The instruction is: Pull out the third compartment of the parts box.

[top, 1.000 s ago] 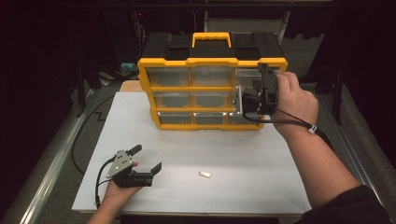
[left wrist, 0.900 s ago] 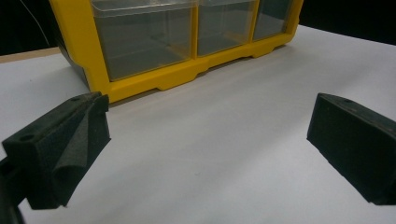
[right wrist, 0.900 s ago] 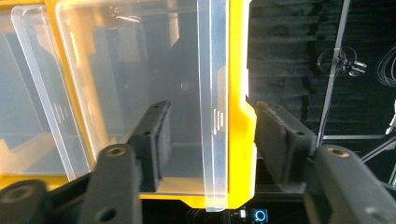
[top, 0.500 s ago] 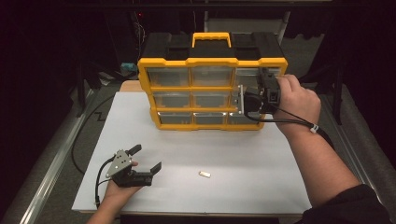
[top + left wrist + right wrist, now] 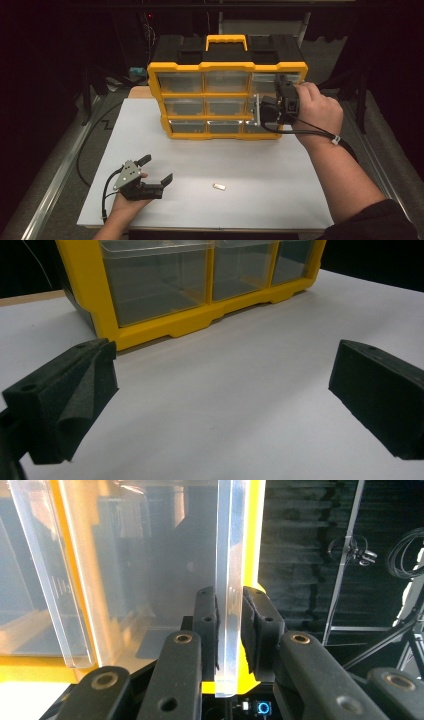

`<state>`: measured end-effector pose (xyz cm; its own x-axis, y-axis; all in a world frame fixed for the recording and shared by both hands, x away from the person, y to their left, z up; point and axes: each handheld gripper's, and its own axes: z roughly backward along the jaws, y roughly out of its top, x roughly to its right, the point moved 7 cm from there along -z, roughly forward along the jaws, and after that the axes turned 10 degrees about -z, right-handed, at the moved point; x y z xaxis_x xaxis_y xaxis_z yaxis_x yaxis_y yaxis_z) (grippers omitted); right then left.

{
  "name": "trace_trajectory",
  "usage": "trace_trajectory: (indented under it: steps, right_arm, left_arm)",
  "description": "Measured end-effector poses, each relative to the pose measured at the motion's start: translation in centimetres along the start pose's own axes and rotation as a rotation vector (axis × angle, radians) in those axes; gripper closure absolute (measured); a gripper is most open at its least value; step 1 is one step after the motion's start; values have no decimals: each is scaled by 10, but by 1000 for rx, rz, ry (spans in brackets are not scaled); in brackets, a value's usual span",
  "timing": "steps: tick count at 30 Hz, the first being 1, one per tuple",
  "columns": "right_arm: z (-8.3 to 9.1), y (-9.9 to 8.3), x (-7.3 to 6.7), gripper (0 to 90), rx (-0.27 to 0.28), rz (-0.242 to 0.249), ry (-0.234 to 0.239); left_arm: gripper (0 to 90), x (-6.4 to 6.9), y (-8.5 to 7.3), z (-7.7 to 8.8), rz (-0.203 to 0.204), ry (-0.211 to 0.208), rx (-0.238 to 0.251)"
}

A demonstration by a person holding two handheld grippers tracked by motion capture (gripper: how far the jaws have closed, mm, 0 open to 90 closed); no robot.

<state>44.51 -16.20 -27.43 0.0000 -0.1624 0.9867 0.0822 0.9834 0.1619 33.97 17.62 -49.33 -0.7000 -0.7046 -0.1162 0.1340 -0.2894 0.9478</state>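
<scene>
The right gripper [image 5: 230,625] has just closed its jaws on the clear plastic drawer's front lip [image 5: 229,580], upright, in the yellow organiser's [image 5: 227,67] right column. The left gripper [image 5: 150,175] rests on the white desk [image 5: 280,170], jaws apart.

One yellow organiser [image 5: 226,67] stands on one white table [image 5: 280,175]. The organiser carries one yellow handle [image 5: 226,41] on top. Its front holds nine clear drawers, arranged in three rows of three. One drawer, at the right end of the organiser's top row, stands partly pulled out [image 5: 229,580]. One small tan piece [image 5: 218,187] lies on the table, in front of the organiser. Two grippers are present: one left gripper [image 5: 156,170] in front of the organiser, one right gripper [image 5: 267,106] at its right end.
</scene>
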Motion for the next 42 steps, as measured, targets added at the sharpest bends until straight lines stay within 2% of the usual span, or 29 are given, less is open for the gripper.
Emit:
trace_trajectory:
  steps: [26,42]
  right_arm:
    - [38,-5,-4,791,40,13,-21]
    - [57,-7,-6,791,65,5,-35]
  left_arm:
    - [5,1,0,0,3,-7,0]
    - [4,2,0,1,5,-8,0]
